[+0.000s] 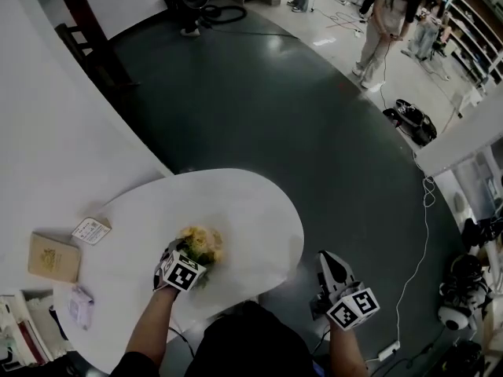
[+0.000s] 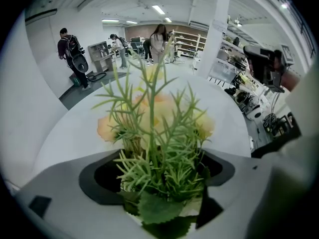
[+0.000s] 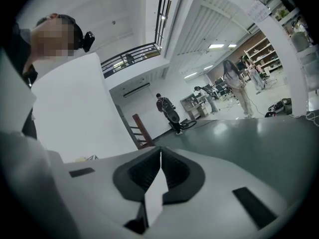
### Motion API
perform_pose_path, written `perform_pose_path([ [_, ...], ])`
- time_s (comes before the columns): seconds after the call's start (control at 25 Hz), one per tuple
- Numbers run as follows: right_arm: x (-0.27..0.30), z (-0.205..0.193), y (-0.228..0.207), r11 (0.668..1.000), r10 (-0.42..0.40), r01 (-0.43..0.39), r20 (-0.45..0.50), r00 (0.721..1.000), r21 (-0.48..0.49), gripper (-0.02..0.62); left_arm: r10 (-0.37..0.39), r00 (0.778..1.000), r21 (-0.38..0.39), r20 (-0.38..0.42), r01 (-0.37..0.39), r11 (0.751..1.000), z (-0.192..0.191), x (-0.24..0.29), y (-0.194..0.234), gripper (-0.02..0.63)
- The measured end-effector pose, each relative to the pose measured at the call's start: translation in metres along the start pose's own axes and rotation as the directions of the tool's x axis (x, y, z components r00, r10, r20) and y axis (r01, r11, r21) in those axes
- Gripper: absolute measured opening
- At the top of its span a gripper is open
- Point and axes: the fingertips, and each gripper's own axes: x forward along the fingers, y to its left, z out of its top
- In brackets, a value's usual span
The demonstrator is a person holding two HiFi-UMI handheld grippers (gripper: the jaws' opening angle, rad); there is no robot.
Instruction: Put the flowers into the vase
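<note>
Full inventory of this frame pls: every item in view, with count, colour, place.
table: 1, white, rounded, in front of the person
flowers: 1 bunch, peach-yellow with green sprigs, on the table, between the left gripper's jaws
box: 1, tan, at the table's left edge
card: 1, white, just beside the box
packet: 1, pale lilac, small, near-left part of the table
chair: 1, dark brown, top left by the white wall
bag: 1, black, on the floor at right
people: several, standing far across the dark floor
left gripper: 1, grey, jaws wide apart around the flowers
right gripper: 1, grey, jaws together, empty, off the table's right edge
</note>
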Motion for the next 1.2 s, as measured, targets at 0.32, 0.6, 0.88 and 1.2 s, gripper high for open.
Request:
perform_pose_path([
  [0.32,-0.001,0.001,0.007,1.0,0.005,-0.005,-0.013,1.0,-0.009,0.025,0.012,0.995,0.0,0.104,-0.012,1.0,0.017,-0.022,-0.001,0.256],
  [0.6,0.0,0.008,0.029,0.998,0.043,-0.043,-0.001,0.999,-0.04,0.025,0.016,0.979,-0.02,0.204,-0.012,1.0,0.029,-0.048,-0.004,0.221],
  [0.88,0.001,0.029,0.061,0.99,0.114,-0.113,0.01,0.993,-0.085,0.025,0.039,0.906,-0.028,0.422,-0.03,0.999,0.064,-0.113,-0.009,0.219],
  [1.2,0.028,0.056,0.128,0.947,0.279,-0.272,0.019,0.96,-0.169,0.025,0.183,0.703,-0.166,0.687,-0.092,0.982,0.072,-0.213,0.015,0.219],
])
